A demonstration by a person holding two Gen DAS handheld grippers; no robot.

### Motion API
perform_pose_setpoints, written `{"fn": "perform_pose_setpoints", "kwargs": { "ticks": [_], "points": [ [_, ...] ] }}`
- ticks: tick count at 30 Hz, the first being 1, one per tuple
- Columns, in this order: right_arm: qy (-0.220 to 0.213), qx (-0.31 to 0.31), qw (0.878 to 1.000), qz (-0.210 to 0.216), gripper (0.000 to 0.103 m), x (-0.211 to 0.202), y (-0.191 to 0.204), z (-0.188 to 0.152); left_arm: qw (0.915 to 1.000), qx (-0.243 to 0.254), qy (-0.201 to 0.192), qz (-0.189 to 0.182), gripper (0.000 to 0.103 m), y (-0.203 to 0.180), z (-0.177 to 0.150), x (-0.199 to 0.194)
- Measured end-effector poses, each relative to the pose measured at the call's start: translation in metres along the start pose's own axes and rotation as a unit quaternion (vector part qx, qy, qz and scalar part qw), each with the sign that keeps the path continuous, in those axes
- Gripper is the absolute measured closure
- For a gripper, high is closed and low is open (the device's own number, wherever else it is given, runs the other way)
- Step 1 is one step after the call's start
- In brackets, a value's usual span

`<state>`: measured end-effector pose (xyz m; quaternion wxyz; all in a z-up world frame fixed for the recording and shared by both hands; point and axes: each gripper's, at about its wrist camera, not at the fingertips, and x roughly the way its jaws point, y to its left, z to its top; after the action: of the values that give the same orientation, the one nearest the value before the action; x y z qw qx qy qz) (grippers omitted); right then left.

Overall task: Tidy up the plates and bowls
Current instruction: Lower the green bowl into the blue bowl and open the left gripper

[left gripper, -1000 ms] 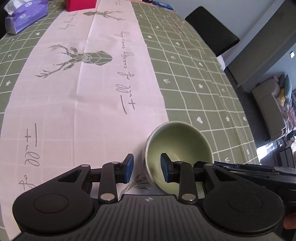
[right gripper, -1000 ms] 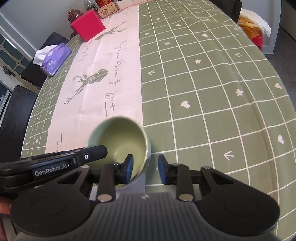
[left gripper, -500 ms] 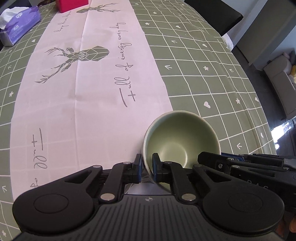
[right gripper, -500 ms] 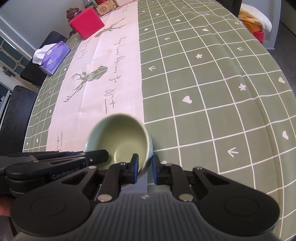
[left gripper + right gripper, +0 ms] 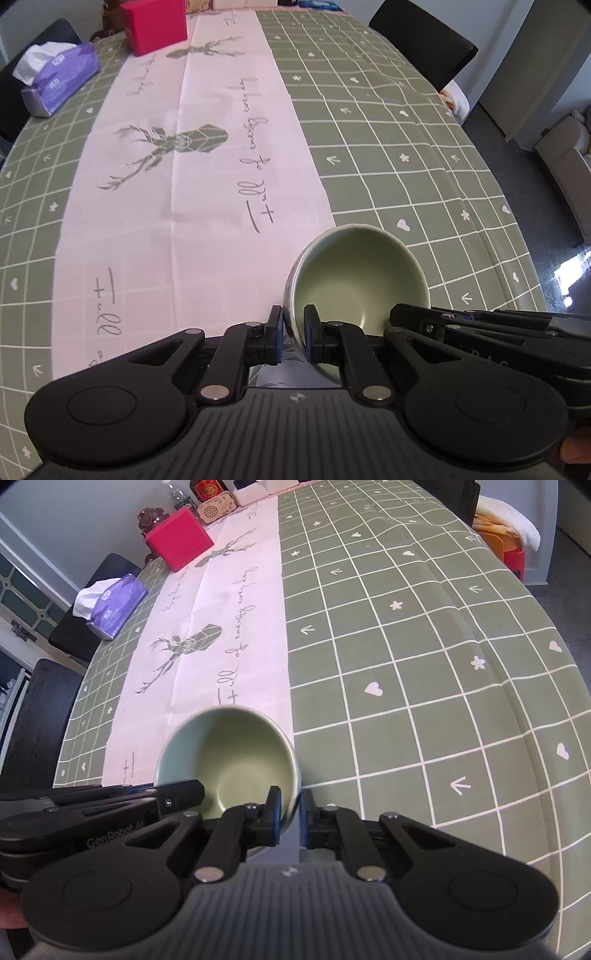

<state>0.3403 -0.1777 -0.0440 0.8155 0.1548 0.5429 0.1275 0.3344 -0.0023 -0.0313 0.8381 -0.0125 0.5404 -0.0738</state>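
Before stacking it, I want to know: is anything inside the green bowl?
The green bowl looks empty: bare glazed inside. The left tongs and right tongs each grip its rim, covering small patches near the edge.

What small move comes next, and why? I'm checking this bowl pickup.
Probably lift the green bowl straight up, level. The left gripper and right gripper each pinch opposite sides of its rim, and it looks tilted over the tablecloth.

One green bowl (image 5: 360, 280) was on the table (image 5: 388, 155), near its near edge. Two claws were there, the left claw (image 5: 293, 338) and the right claw (image 5: 287, 818). Toward the far edge there were one red box (image 5: 155, 26) and one purple tissue pack (image 5: 61, 79).
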Motion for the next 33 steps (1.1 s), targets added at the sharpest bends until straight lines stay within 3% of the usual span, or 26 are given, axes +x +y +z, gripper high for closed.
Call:
{"fn": "perform_pose_setpoints", "kwargs": {
  "ticks": [10, 20, 25, 33],
  "points": [
    [-0.066, -0.022, 0.997, 0.021, 0.097, -0.05, 0.012, -0.019, 0.9981, 0.016, -0.057, 0.02, 0.091, -0.02, -0.019, -0.052],
    [-0.116, -0.06, 0.991, 0.019, 0.097, -0.094, 0.028, -0.048, 0.9963, 0.038, -0.068, 0.036, 0.091, -0.034, -0.039, -0.09],
    [-0.12, -0.049, 0.991, 0.025, 0.097, -0.112, 0.024, -0.061, 0.9975, 0.031, -0.061, 0.019, 0.09, -0.037, -0.05, -0.103],
    [-0.122, -0.08, 0.989, -0.015, 0.097, -0.15, 0.029, -0.079, 0.9982, 0.014, -0.051, -0.029, 0.09, -0.05, -0.071, -0.125]
  ]
}}
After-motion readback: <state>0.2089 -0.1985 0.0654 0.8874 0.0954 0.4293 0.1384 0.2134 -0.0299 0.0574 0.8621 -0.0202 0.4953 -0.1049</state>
